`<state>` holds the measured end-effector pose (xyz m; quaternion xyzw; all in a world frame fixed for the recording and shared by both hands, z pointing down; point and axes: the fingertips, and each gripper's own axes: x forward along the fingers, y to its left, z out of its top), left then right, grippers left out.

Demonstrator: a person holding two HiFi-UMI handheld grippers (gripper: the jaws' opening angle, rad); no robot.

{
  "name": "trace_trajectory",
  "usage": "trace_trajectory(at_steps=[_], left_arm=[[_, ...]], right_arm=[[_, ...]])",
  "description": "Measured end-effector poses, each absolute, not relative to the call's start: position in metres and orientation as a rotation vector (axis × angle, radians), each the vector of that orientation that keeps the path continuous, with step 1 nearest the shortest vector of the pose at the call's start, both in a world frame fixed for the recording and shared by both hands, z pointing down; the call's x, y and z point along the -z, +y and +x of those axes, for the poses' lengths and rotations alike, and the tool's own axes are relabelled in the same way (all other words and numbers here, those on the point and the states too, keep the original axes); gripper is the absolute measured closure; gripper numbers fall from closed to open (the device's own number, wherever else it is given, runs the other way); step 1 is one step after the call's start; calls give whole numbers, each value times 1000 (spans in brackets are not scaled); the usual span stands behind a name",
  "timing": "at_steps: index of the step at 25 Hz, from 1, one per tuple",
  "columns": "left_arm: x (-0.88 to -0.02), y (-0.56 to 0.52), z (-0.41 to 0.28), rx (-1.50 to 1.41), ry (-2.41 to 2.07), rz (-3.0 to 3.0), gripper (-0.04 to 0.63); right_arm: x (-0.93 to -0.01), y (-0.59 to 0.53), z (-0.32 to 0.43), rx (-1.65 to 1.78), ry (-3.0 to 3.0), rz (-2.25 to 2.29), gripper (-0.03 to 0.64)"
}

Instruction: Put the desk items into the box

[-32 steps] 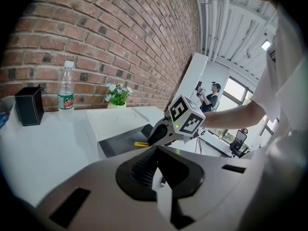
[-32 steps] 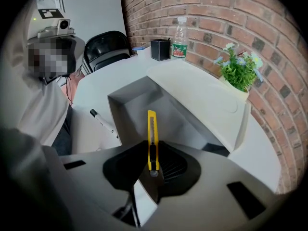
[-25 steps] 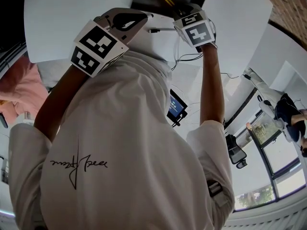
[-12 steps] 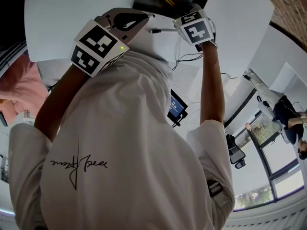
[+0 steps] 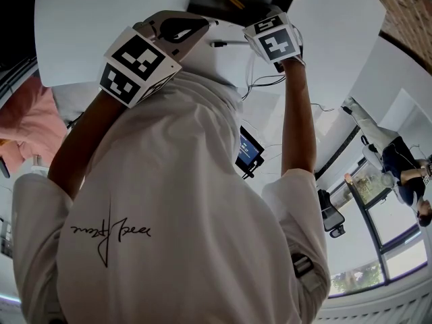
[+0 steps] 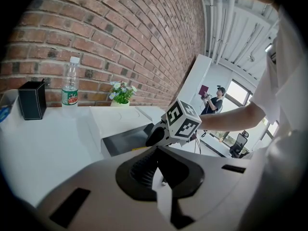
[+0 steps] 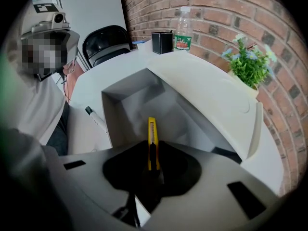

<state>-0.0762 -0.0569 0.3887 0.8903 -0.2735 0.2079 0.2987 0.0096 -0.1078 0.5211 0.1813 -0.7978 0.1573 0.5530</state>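
1. Between the fingers of the right gripper (image 7: 151,177) sits a yellow utility knife (image 7: 152,134). The fingers are closed on its rear part, and its front end points down and away from them.
2. The knife hangs over the open white box (image 7: 122,112), with its tip inside the opening. Whether the tip touches the bottom I cannot tell.
3. The left gripper (image 6: 161,186) is held beside the box, on the person's near side. Its fingers stand together with nothing between them.
4. On the surface (image 7: 82,134), just beside the left wall of the box, lies a marker pen (image 7: 96,119) with a black cap.
5. The box lid (image 7: 207,90) stands open, tilted back toward the brick wall (image 7: 216,13).
6. Behind the box, near the wall, stand a black pen holder (image 7: 162,42) and a water bottle (image 7: 183,30) side by side. A small plant (image 7: 248,64) is behind the lid.
7. Inside the box I see only the grey walls and the knife above them.
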Motion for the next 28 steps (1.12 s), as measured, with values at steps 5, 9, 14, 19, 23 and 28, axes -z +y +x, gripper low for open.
trace_trajectory(at_steps=[5,9,14,19,23,28], left_arm=[[-389,-55,-75,-555,-720,2370,594],[-387,-56,-72,-558,-718,2376,595],[-385,-57,-68,-551,-714,2394,594],[-382,-55,-65,-557,-709,2407,595],[-379,-55,-63,-556,-706,2420,595],[-375,-54,-57,-561,-697,2441,594]], right_arm=[[-518,-106,10,-379,-1893,435,532],[-515,-106,13,-390,-1902,446,529],[-510,-107,17,-394,-1911,467,512],[-505,-105,22,-366,-1908,487,514],[-501,-104,27,-368,-1909,529,528],[-494,-101,37,-353,-1899,580,532]])
